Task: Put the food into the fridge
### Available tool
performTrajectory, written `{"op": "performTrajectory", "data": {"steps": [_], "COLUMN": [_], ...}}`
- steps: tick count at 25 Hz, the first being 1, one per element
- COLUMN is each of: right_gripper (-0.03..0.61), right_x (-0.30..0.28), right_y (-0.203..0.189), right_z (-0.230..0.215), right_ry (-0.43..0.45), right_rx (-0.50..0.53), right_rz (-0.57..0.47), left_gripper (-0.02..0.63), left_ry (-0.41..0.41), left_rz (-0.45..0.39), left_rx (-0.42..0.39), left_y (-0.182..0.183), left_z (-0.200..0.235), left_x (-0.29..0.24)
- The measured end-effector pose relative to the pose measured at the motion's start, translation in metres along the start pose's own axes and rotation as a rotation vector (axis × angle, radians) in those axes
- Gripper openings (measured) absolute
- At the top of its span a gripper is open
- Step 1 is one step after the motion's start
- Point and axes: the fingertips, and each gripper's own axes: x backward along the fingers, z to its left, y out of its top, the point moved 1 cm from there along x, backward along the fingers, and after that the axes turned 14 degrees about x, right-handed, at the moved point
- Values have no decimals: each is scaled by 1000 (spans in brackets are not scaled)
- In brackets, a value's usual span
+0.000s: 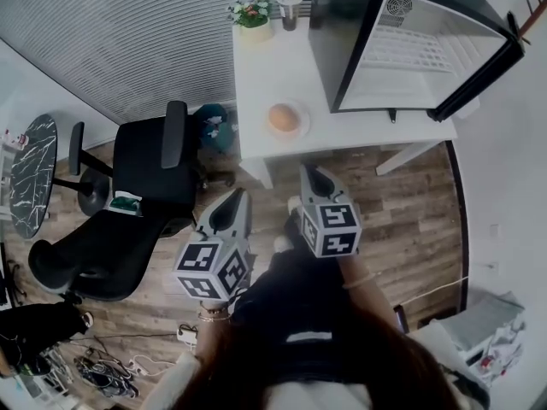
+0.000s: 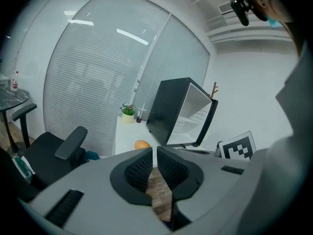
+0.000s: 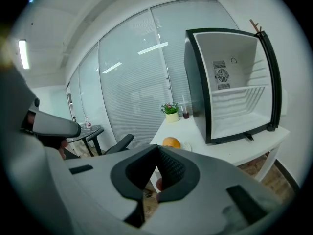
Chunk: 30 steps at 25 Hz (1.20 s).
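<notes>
Grippers of grey plastic come nearest: the left gripper (image 1: 233, 202) and the right gripper (image 1: 310, 174) hover above the wood-plank floor (image 1: 402, 203), their ribbed black jaws pressed together on nothing. Beyond them the round orange food (image 1: 283, 117) sits on a small pale plate (image 1: 299, 127) near the front edge of the smooth white table (image 1: 265, 62), outside the fridge. Farthest back stands the boxy black fridge (image 1: 338, 24), door swung open on a white interior with a wire shelf, beside a potted plant (image 1: 253, 13).
</notes>
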Motion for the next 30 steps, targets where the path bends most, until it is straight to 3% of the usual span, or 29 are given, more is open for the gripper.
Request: {"op": "performTrajectory", "data": {"steps": [10,20,30], "right_gripper": [-2,0,55], "right_x": [-21,-51,-82], "right_y": [-6,-21,-32], "right_z": [-7,-29,-43], "right_ry": [26,68,105], "right_rx": [-35,-174,-201], "right_rz": [33,81,132], "left_gripper": [29,29,31], "left_ry": [11,25,26], "left_rz": [6,37,65], "left_rx": [-4,2,6], "left_y": [13,18,29], "left_z": [5,6,8], "left_x": [-19,-46,-77]}}
